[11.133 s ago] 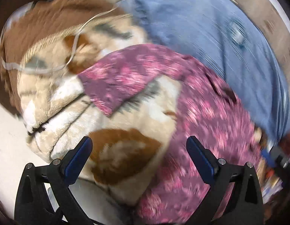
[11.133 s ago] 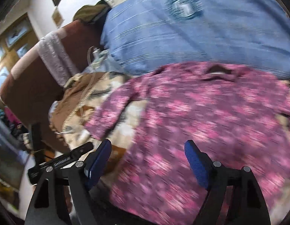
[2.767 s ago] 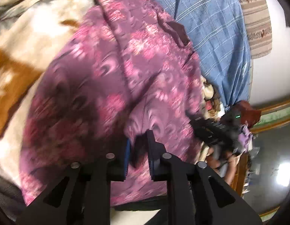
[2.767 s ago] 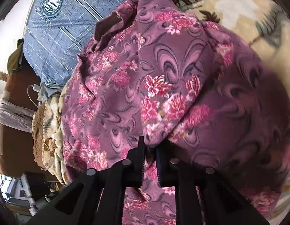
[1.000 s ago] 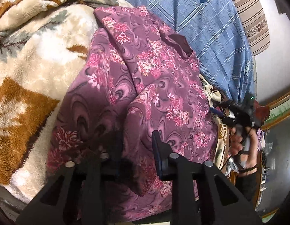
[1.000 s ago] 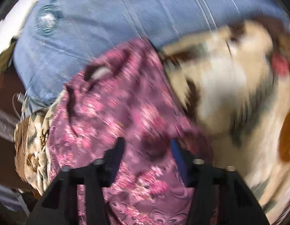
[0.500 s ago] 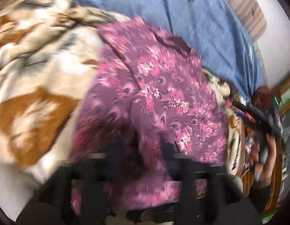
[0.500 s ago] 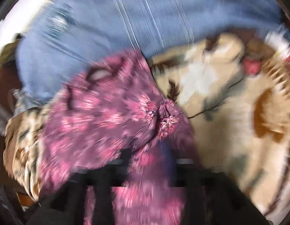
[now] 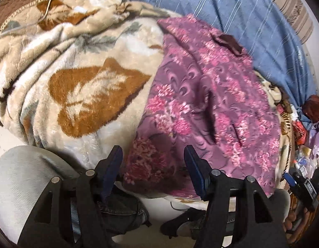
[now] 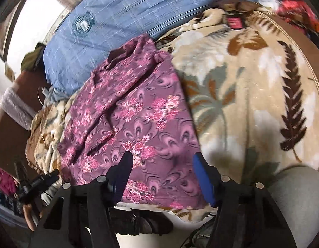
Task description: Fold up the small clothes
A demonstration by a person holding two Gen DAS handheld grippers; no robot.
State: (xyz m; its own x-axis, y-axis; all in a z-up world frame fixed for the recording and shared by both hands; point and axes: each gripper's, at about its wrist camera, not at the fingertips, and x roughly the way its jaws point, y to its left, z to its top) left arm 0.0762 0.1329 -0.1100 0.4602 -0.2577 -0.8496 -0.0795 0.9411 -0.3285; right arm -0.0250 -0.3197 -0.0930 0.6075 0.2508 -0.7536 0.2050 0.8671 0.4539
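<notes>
Both grippers spread, empty; right view (image 10: 161,165) alone shows purple shirt (image 10: 138,111) folded, apparently.

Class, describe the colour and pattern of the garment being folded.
The garment is purple with pink flowers and swirls, clearest in the right wrist view.

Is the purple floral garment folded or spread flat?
Folded: the purple floral garment lies on the blanket with a side flap doubled over its front.
</notes>
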